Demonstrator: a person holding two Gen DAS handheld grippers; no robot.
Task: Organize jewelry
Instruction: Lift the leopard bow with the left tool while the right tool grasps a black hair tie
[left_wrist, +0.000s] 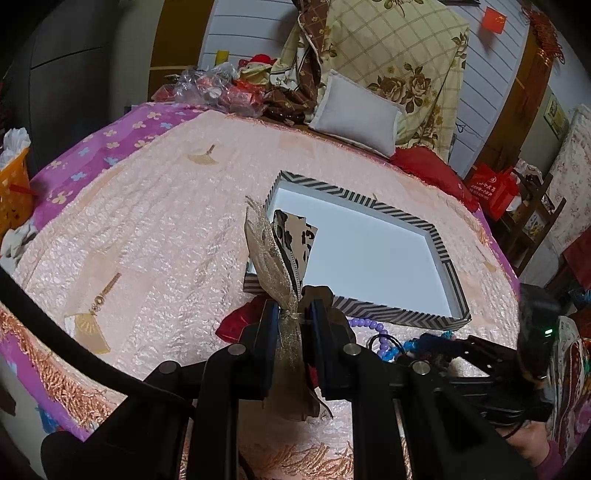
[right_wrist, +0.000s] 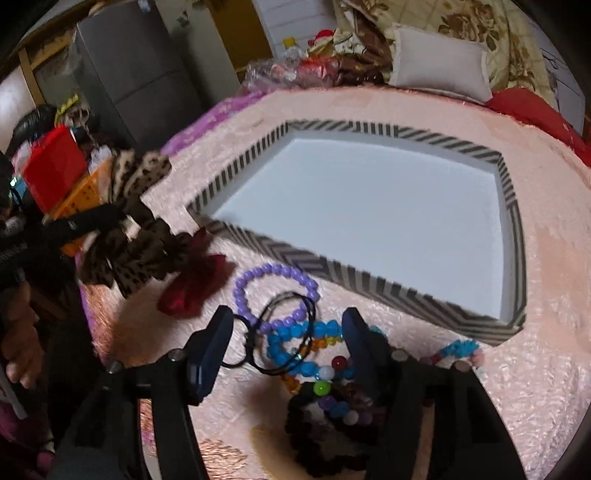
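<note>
My left gripper (left_wrist: 291, 314) is shut on a leopard-print and gold-mesh hair bow (left_wrist: 280, 251), held above the near left corner of the striped tray (left_wrist: 406, 310). The bow also shows in the right wrist view (right_wrist: 136, 229), left of the tray (right_wrist: 354, 280). My right gripper (right_wrist: 288, 332) is open over a pile of bead bracelets on the bed: a purple one (right_wrist: 273, 273), a blue one (right_wrist: 295, 347), black cords (right_wrist: 284, 306) and mixed beads (right_wrist: 332, 402). The tray's white inside is bare.
A dark red fabric flower (right_wrist: 195, 284) lies left of the bracelets. A peach bedspread (left_wrist: 155, 221) covers the bed. A white pillow (left_wrist: 354, 114) and folded quilts sit beyond the tray. An orange basket (left_wrist: 14, 188) stands left.
</note>
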